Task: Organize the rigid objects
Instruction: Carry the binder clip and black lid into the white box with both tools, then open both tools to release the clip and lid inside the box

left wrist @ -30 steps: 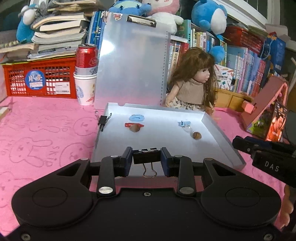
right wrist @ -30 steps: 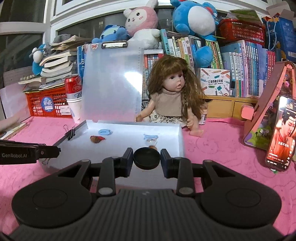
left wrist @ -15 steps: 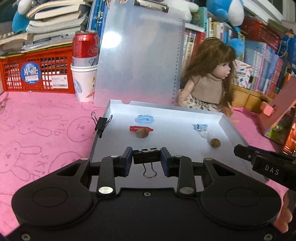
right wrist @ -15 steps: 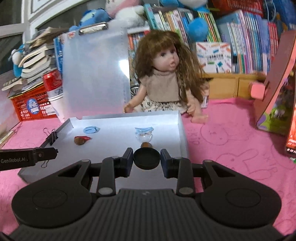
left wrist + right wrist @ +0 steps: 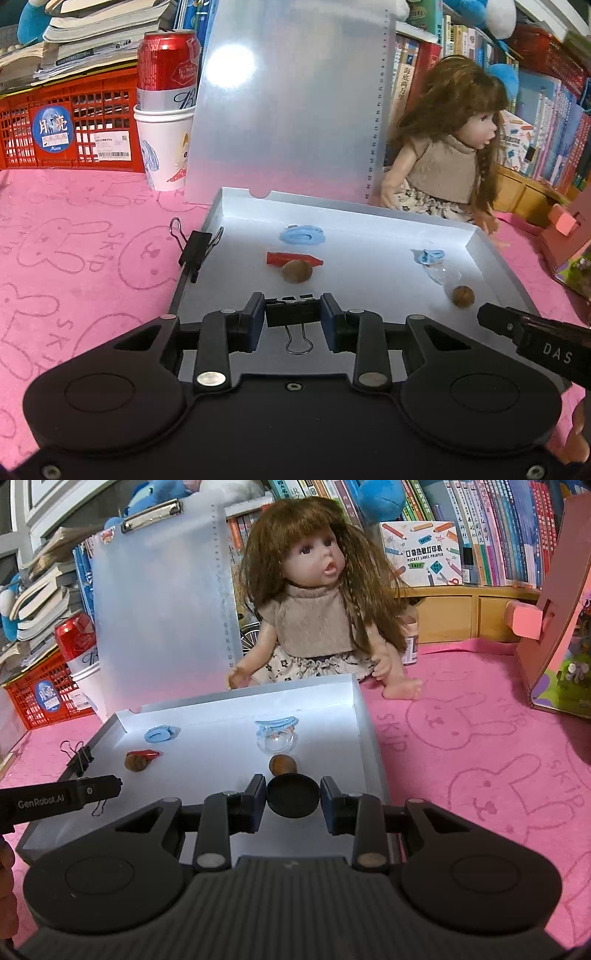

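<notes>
A: Between your left gripper [image 5: 293, 318] pads sits a black binder clip [image 5: 292, 316], clamped by its stiff, light body; your right gripper [image 5: 293, 797] pinches a smooth black disc [image 5: 293, 796] by its rim, over the tray [image 5: 364, 734].

B: Any writing?

A: "DAS" and "GenRobot.AI" on the grippers; "Pocket Label Printer" on a box [image 5: 421, 554] far ahead.

Both grippers point forward and downward, side by side. The left gripper [image 5: 293, 318] has its pads pressed on a black binder clip [image 5: 293, 316]. The right gripper [image 5: 293, 796] is clamped on a round black cap [image 5: 293, 796], fingers nearly level.
</notes>
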